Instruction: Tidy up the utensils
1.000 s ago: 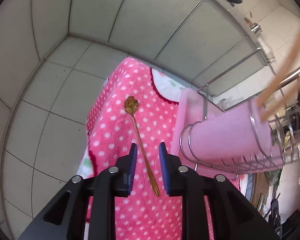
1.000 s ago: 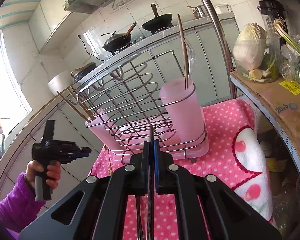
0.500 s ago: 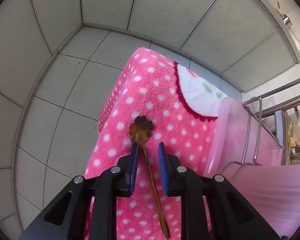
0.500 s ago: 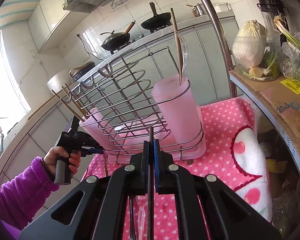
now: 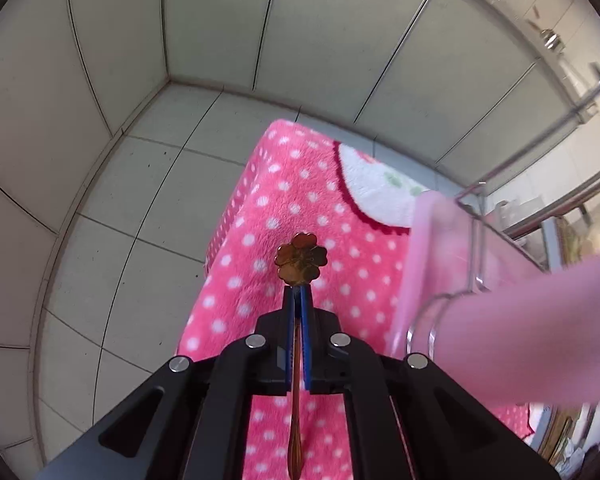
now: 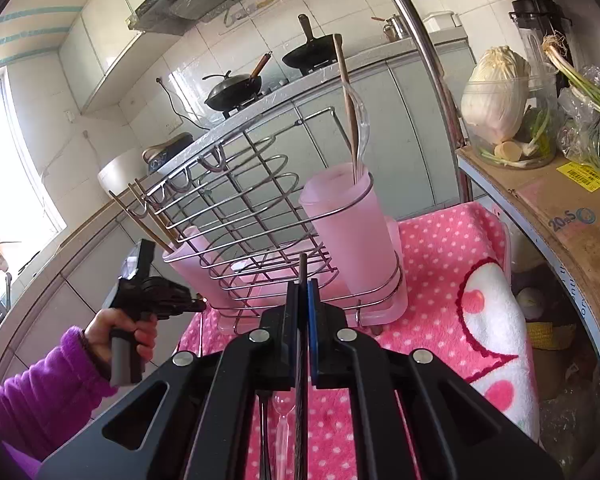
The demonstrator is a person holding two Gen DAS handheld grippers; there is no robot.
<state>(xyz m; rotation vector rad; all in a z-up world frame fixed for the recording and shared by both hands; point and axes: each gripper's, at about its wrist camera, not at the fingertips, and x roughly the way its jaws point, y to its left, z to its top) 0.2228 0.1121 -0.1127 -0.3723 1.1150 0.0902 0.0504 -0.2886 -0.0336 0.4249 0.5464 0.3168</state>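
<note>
A gold spoon (image 5: 301, 258) with a clover-shaped head lies on the pink dotted towel (image 5: 260, 200). My left gripper (image 5: 297, 292) has its jaws closing tight on the spoon's neck just behind the head, and the handle runs back between the blue pads. In the right wrist view a hand in a purple sleeve holds the left gripper (image 6: 200, 303) low beside the wire rack (image 6: 236, 208). My right gripper (image 6: 303, 284) is shut on a dark chopstick (image 6: 302, 264) that pokes up toward the rack.
The rack holds two pink cups: the right cup (image 6: 348, 240) contains a wooden chopstick and a clear spoon, and the left cup (image 6: 196, 264) contains several chopsticks. A clear plastic spoon (image 6: 282, 404) lies on the towel under my right gripper. A shelf with cabbage (image 6: 496, 96) stands right.
My left gripper slid forward along the gold spoon toward its head, dropped a little, and shut on its neck. The right gripper kept still with the chopstick in it.
</note>
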